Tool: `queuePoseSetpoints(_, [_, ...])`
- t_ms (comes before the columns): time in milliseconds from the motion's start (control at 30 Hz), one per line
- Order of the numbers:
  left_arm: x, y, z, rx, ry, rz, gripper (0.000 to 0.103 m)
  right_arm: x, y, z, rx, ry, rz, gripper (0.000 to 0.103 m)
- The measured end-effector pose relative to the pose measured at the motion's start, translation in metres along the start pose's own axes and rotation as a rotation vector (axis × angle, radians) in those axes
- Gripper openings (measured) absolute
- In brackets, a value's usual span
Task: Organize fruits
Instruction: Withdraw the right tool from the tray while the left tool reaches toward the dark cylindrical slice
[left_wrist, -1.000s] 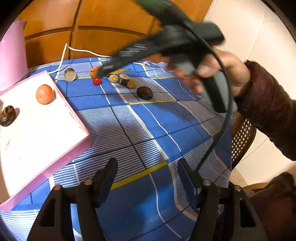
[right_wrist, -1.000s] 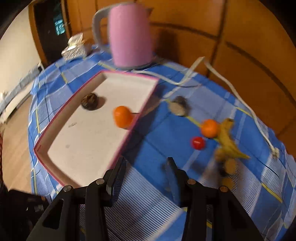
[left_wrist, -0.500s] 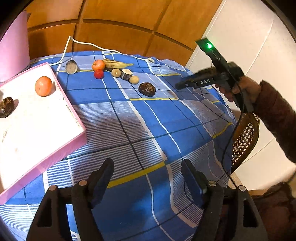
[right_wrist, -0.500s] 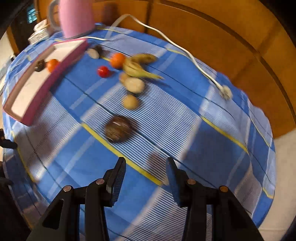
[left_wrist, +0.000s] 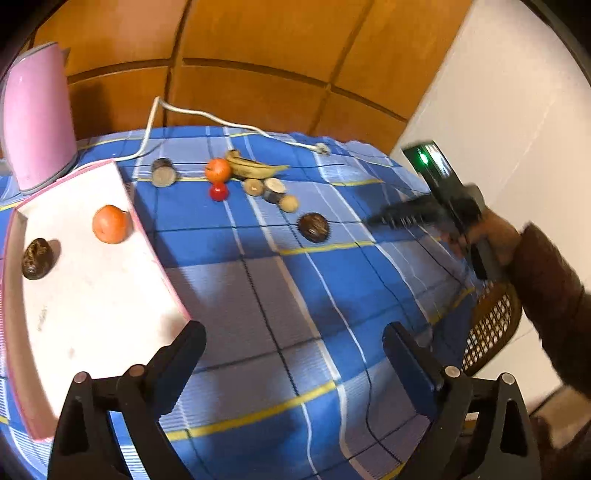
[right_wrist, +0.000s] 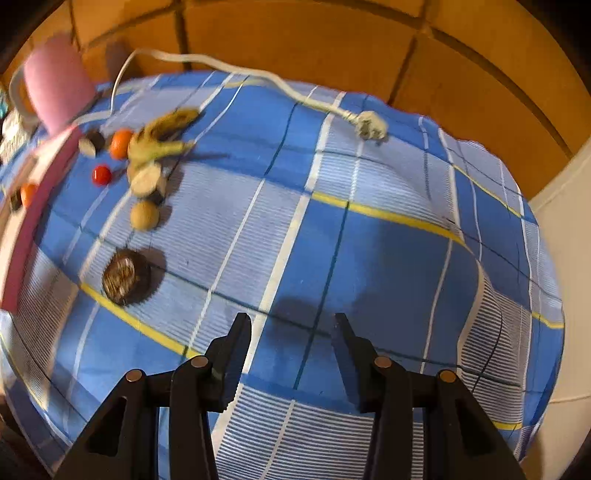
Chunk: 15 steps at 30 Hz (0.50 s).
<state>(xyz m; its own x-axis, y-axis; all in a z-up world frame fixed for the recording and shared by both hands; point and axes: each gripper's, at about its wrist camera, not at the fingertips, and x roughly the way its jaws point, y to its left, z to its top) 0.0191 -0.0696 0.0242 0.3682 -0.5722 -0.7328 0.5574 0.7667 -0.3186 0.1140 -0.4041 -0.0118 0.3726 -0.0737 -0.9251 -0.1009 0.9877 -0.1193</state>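
A pink tray (left_wrist: 147, 243) on the left holds an orange (left_wrist: 110, 224) and a dark wrinkled fruit (left_wrist: 36, 257). On the blue checked cloth lie a banana (left_wrist: 255, 168), a second orange (left_wrist: 218, 170), a small red fruit (left_wrist: 218, 192), cut round pieces (left_wrist: 274, 188), a tan ball (left_wrist: 289, 203) and a dark round fruit (left_wrist: 314, 228). My left gripper (left_wrist: 293, 352) is open and empty above the front of the table. My right gripper (right_wrist: 291, 345) is open and empty, low over the cloth, right of the dark round fruit (right_wrist: 125, 277). It also shows in the left wrist view (left_wrist: 402, 218).
A pink kettle (left_wrist: 35, 118) stands at the back left behind the tray. Its white cord and plug (right_wrist: 369, 124) lie across the back of the table. A wooden wall stands behind. A cane chair (left_wrist: 491, 328) is at the table's right edge.
My right gripper swung from over the tray to the right side of the table and came down toward the cloth near the dark round fruit. My left gripper shifted only slightly.
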Motion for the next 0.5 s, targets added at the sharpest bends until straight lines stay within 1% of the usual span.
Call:
queuePoseSetpoints(100, [-0.005,0.010,0.020,-0.027,-0.025,0.066,0.091,0.008,0.007,-0.003,-0.054,0.034,-0.024,0.045])
queuePoseSetpoints(267, [-0.002,0.022,0.051,-0.050,-0.054,0.134,0.090,0.002,0.012,-0.009,-0.077,0.022,-0.013,0.045])
queuePoseSetpoints(433, [0.018,0.043,0.080,-0.096,-0.043,0.157,0.089,0.007,0.010,-0.005,-0.069,0.025,-0.020,0.045])
queuePoseSetpoints(467, [0.023,0.046,0.085,-0.105,-0.037,0.151,0.089,0.007,0.010,-0.005,-0.069,0.023,-0.019,0.045])
queuePoseSetpoints(500, [0.030,0.052,0.091,-0.117,-0.021,0.138,0.086,0.007,0.010,-0.004,-0.071,0.022,-0.018,0.045])
